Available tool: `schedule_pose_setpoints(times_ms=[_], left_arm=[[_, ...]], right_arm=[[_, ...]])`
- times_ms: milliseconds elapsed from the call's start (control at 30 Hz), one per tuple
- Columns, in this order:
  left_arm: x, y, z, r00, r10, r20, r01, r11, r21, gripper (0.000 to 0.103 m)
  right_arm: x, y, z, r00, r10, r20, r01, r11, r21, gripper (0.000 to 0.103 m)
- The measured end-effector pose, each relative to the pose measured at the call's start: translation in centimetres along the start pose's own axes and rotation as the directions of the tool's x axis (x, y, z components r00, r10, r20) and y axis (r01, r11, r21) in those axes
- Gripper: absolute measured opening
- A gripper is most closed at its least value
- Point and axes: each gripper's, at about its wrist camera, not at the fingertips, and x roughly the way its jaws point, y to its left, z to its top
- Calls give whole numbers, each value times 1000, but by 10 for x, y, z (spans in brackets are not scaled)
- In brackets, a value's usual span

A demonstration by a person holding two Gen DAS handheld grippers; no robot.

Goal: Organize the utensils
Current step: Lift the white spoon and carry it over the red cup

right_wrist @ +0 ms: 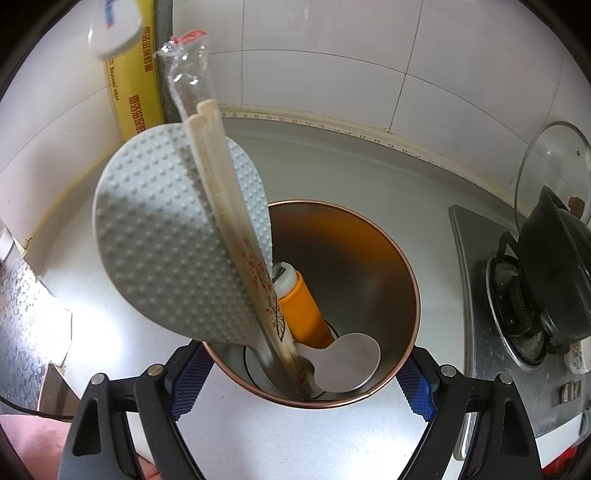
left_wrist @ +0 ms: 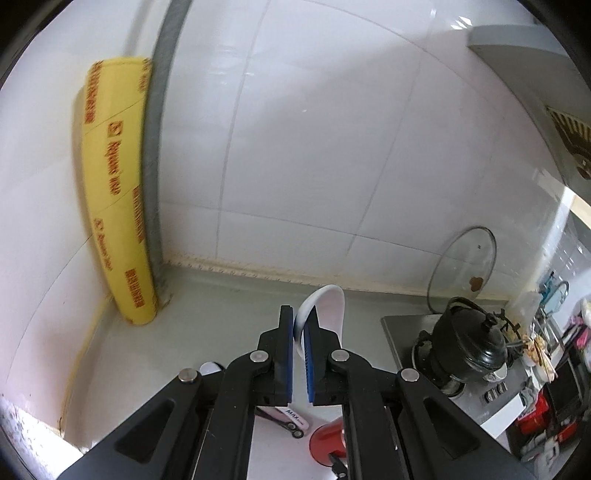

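Note:
My left gripper [left_wrist: 301,326] is shut on a white spoon [left_wrist: 327,306], held up above the grey counter [left_wrist: 229,306] near the corner. That spoon's bowl [right_wrist: 114,31] also shows at the top left of the right wrist view. My right gripper [right_wrist: 303,384] is closed around a metal utensil cup [right_wrist: 369,251], with a blue pad [right_wrist: 192,380] against each side. Inside the cup stand a grey dotted rice paddle [right_wrist: 162,251], a pair of chopsticks [right_wrist: 221,192], a plastic-wrapped stick [right_wrist: 188,66], an orange-handled tool [right_wrist: 306,314] and a pale spoon [right_wrist: 351,362].
A yellow cling-wrap box [left_wrist: 118,192] leans in the tiled corner beside a grey pipe [left_wrist: 162,110]. To the right, a black pot [left_wrist: 465,347] sits on a gas stove [right_wrist: 476,295], with a glass lid [left_wrist: 465,266] against the wall. A red object [left_wrist: 327,443] lies below my left gripper.

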Motion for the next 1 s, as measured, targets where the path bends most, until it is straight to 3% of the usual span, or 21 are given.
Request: schedule_pose_setpoints(times_ms=[400, 1000], left_arm=[[14, -47, -12, 998, -53, -35, 57, 990, 129, 5], [54, -76, -46, 988, -6, -156, 43, 971, 236, 5]], right_arm=[[0, 0, -2, 1000, 9, 1, -9, 1000, -7, 90], [8, 0, -3, 999, 30, -32, -30, 1000, -6, 89]])
